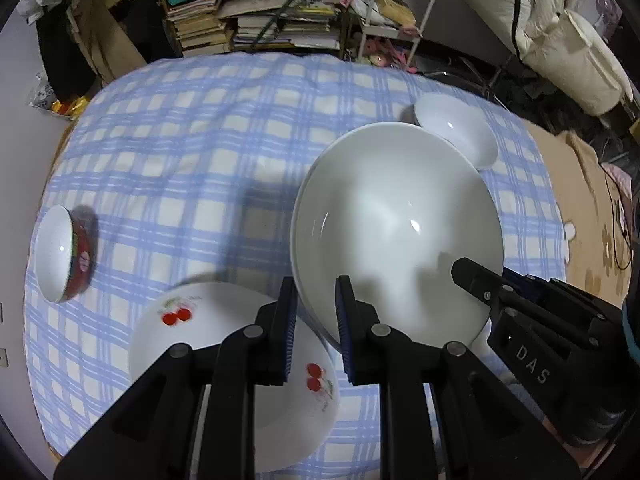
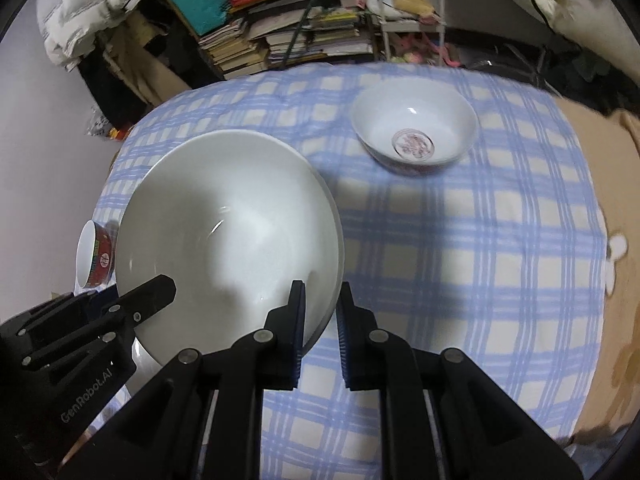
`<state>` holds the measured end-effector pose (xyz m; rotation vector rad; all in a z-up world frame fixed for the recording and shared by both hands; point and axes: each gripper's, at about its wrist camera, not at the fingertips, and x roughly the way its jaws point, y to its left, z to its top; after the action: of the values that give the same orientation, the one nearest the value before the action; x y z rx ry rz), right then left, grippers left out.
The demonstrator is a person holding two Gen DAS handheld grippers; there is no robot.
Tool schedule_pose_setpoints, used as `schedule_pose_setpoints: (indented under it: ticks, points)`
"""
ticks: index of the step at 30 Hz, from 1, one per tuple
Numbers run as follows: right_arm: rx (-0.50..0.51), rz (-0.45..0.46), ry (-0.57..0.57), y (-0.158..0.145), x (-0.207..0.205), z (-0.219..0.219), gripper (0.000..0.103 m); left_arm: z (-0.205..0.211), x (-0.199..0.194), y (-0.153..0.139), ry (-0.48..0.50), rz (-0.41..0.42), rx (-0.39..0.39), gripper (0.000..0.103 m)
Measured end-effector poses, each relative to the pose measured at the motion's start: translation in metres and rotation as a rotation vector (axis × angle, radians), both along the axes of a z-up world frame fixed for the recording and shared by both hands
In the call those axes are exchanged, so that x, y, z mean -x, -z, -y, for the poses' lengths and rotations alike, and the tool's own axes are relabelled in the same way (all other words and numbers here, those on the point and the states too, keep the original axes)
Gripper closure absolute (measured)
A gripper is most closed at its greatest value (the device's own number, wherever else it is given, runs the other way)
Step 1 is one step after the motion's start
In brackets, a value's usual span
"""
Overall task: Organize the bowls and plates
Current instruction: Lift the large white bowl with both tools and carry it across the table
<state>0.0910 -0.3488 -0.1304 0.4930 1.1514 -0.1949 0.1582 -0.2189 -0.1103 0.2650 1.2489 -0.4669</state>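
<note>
A large white deep plate (image 1: pixel 392 216) hangs tilted above the blue checked cloth, held at two sides. My left gripper (image 1: pixel 316 312) is shut on its near rim, one pad inside and one outside. The right gripper (image 1: pixel 476 284) clamps the opposite edge. In the right wrist view the same plate (image 2: pixel 224 220) fills the left half, with my right gripper (image 2: pixel 322 312) shut on its rim and the left gripper (image 2: pixel 156 292) at its far side. A white plate with cherries (image 1: pixel 224 360) lies just under and left of the held plate.
A red-sided bowl (image 1: pixel 64 256) sits at the cloth's left edge. A white bowl (image 2: pixel 414 132) with a red mark inside stands at the far right. The checked cloth (image 1: pixel 192 128) drops off at the back, toward stacked books (image 1: pixel 256 20) and a white rack (image 1: pixel 396 12).
</note>
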Motion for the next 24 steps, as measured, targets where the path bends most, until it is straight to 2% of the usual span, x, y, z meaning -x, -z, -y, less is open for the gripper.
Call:
schedule_pose_setpoints:
  ticks: [4, 8, 12, 24]
  points:
    - [-0.02, -0.023, 0.033, 0.013, 0.01, 0.007, 0.087, 0.005, 0.006, 0.017, 0.003, -0.034, -0.007, 0.084]
    - [0.003, -0.042, 0.038, 0.024, 0.015, 0.009, 0.087, 0.01, 0.008, 0.035, -0.007, -0.075, -0.016, 0.084]
    - [0.036, -0.065, 0.029, 0.035, 0.015, 0.008, 0.087, 0.016, 0.011, 0.05, -0.004, -0.083, -0.06, 0.084]
    - [0.008, -0.066, 0.047, 0.05, 0.013, 0.015, 0.089, 0.02, 0.009, 0.055, 0.032, -0.057, -0.098, 0.085]
